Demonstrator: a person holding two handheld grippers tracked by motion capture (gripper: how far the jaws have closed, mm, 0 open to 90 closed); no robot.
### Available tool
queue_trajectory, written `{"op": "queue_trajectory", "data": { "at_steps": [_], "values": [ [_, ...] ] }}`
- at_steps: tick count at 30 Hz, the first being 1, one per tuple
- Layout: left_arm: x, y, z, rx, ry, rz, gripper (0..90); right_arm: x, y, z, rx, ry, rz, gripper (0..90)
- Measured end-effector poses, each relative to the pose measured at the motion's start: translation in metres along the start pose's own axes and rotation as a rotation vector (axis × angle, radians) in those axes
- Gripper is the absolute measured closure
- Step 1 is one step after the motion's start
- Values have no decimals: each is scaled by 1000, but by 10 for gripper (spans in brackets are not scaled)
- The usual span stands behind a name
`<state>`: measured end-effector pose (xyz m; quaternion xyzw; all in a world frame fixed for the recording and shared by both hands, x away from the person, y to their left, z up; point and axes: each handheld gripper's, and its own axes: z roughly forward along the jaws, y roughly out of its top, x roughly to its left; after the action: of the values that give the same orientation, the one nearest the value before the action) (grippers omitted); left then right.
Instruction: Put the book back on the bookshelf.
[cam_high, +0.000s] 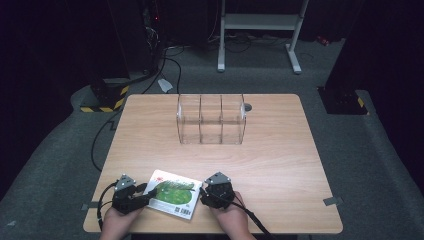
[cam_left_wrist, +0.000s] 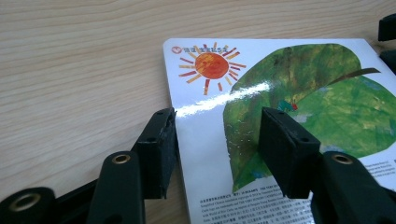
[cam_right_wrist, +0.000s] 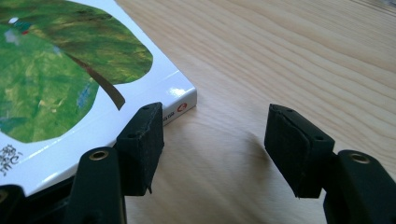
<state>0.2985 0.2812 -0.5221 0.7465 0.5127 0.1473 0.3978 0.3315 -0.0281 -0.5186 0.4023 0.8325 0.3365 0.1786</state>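
- The wooden table (cam_high: 280, 150) carries everything, with dark floor and cables behind it.
- A clear three-compartment organiser (cam_high: 212, 120) stands upright near the far edge, well apart from the hands.
- The picture book (cam_high: 172, 194) lies flat at the near edge, between the two tools.
- The left tool (cam_left_wrist: 217, 135) is open, its jaws straddling the book's left edge, one above the cover.
- The right tool (cam_right_wrist: 215, 140) is open beside the book's corner, bare table between its jaws.
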Motion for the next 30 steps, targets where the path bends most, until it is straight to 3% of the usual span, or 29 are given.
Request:
{"op": "queue_trajectory", "data": {
  "at_steps": [2, 13, 18, 23, 27, 30],
  "values": [
    [-6, 2, 4, -1, -1, -11, 465, -6, -1, 0, 2, -16, 11, 375],
    [-41, 14, 26, -2, 23, 53, 460, -42, -10, -6, 11, -56, 64, 373],
    [-61, 19, 36, -5, 27, 69, 463, -57, -19, -21, 9, -82, 70, 357],
    [-76, 20, 41, 0, 25, 87, 462, -61, -39, -52, -28, -55, 113, 355],
    [-76, 14, 33, 14, 2, 83, 428, -56, -52, -70, -31, -35, 124, 360],
    [-73, 8, 27, 27, -28, 55, 432, -51, -57, -71, -9, -27, 121, 367]
  ]
}}
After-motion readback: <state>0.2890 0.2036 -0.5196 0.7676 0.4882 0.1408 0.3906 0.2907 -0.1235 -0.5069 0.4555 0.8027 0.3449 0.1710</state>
